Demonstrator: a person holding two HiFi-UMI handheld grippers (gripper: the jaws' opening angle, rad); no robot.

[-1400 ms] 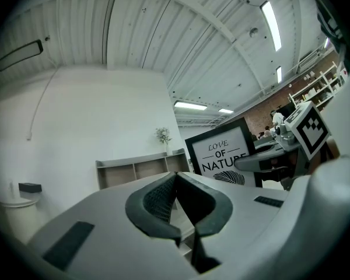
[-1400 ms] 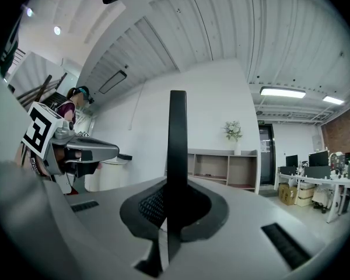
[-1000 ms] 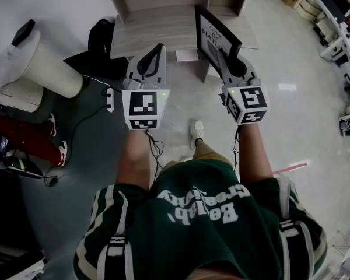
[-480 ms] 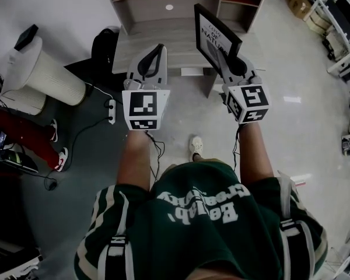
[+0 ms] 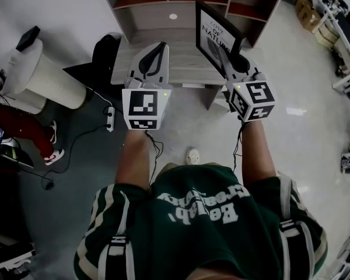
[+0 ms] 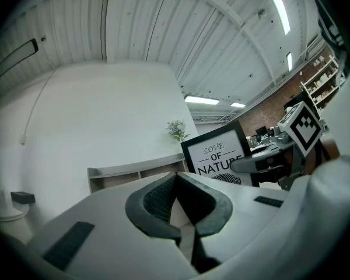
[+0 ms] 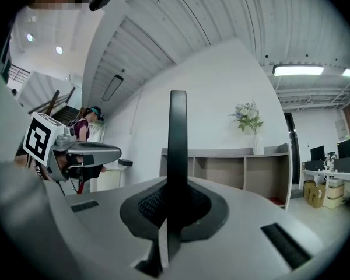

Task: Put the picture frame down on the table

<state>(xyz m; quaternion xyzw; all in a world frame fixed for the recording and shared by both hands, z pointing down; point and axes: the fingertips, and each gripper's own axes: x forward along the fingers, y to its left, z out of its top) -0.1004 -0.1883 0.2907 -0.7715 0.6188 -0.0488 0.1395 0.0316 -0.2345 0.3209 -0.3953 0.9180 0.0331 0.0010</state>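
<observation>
Picture frame carried up to the worktop, not yet set down

The left gripper (image 5: 154, 50), at eleven o'clock in the head view, is empty, and its jaws seem to meet at the tips, though the wide-angle lens bends them. The pale wooden worktop (image 5: 184, 63) at twelve o'clock has drawn closer over the last second, so both grippers now reach over its front edge. At one o'clock the right gripper (image 5: 224, 56) is clamped on the edge of the black picture frame (image 5: 217, 31), which is upright, printed face towards the left gripper, and clear of the surface. The approach looks nearly done; lowering and releasing the frame remain.
</observation>
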